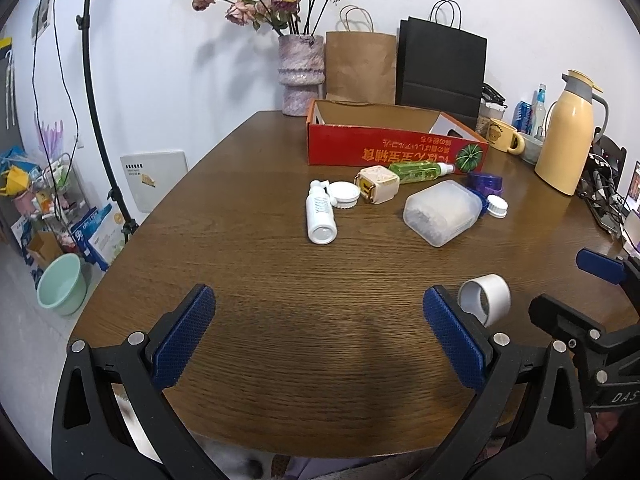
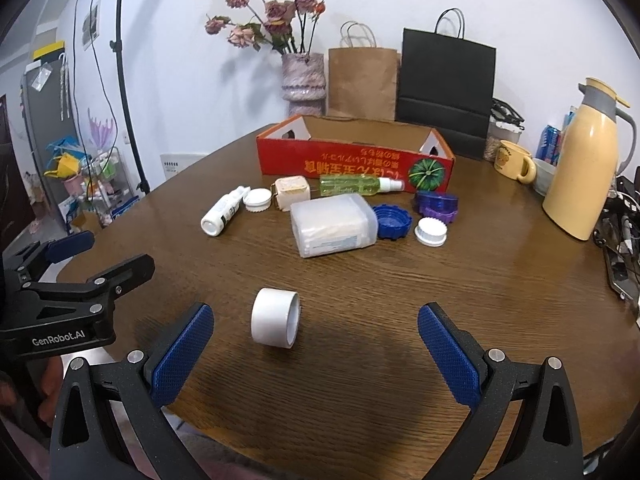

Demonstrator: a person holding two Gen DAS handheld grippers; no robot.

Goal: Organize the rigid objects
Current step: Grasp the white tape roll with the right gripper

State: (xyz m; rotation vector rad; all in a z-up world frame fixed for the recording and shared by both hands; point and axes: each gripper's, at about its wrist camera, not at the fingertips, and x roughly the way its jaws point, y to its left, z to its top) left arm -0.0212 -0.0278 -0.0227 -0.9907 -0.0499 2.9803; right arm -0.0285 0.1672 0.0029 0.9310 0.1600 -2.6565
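Note:
A white tape roll (image 2: 276, 323) lies on its side near the table's front, just ahead of my open right gripper (image 2: 316, 354) and between its fingers' lines. In the left wrist view the same tape roll (image 1: 485, 299) sits right of my open, empty left gripper (image 1: 319, 334). Farther back lie a white bottle (image 1: 320, 213), a clear plastic box (image 2: 334, 225), a cream square charger (image 2: 291, 193), a green spray bottle (image 2: 360, 185), white caps (image 2: 431, 231), a blue lid (image 2: 392, 221) and a purple case (image 2: 436, 202). An open red cardboard box (image 2: 352, 160) stands behind them.
Along the wall stand a vase of dried roses (image 2: 302, 80), a brown paper bag (image 2: 363, 82) and a black bag (image 2: 447, 88). A yellow thermos (image 2: 588, 164), a yellow mug (image 2: 514, 160) and cables (image 2: 624, 236) crowd the right. A lamp stand (image 1: 100, 120) rises left of the table.

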